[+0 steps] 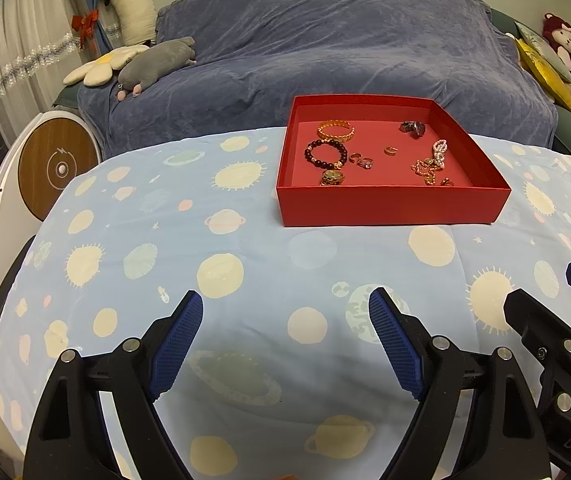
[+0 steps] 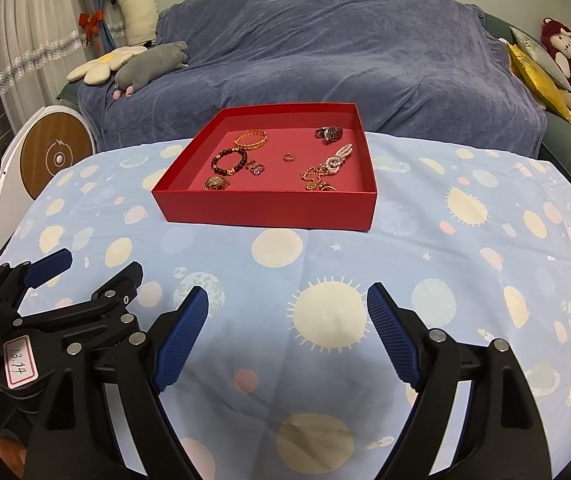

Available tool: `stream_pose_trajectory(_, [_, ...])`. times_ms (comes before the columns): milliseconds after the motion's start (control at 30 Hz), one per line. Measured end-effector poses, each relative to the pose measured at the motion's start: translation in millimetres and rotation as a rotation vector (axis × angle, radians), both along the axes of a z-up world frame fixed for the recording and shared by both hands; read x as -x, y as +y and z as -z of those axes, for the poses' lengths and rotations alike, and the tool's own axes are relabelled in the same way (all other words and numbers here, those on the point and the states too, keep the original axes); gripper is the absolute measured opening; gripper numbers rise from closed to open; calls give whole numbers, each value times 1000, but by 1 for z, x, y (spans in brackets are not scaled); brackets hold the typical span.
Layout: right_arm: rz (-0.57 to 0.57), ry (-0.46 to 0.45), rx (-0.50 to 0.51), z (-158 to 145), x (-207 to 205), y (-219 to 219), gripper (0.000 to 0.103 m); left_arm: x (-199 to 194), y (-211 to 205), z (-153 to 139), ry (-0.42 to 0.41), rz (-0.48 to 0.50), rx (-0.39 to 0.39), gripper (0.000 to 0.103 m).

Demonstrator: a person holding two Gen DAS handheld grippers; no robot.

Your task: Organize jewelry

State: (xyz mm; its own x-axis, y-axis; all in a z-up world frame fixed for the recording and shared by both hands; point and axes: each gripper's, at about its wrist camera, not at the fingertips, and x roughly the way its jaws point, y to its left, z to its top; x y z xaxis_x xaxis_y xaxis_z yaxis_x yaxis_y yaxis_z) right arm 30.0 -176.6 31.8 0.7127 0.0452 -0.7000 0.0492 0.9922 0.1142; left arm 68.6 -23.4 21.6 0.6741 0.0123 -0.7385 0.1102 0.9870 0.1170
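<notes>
A red box stands on the table's far side and holds several jewelry pieces: a gold bangle, a dark bead bracelet, a pearl piece, a gold chain, rings and a watch. My left gripper is open and empty, well short of the box. My right gripper is open and empty, also short of the box. Each gripper shows at the edge of the other's view.
The table wears a light blue cloth printed with planets and suns. Behind it is a sofa under a blue-grey cover with plush toys. A white round device stands at the left.
</notes>
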Motion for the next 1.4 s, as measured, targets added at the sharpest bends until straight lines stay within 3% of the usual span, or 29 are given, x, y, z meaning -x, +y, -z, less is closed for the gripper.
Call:
stream_pose_trajectory(333, [36, -29, 13, 0, 1, -2, 93, -1, 2, 1, 10, -14, 10, 85])
stream_pose_trajectory(1400, [37, -29, 2, 3, 2, 0, 93, -2, 3, 2, 18, -17, 16, 85])
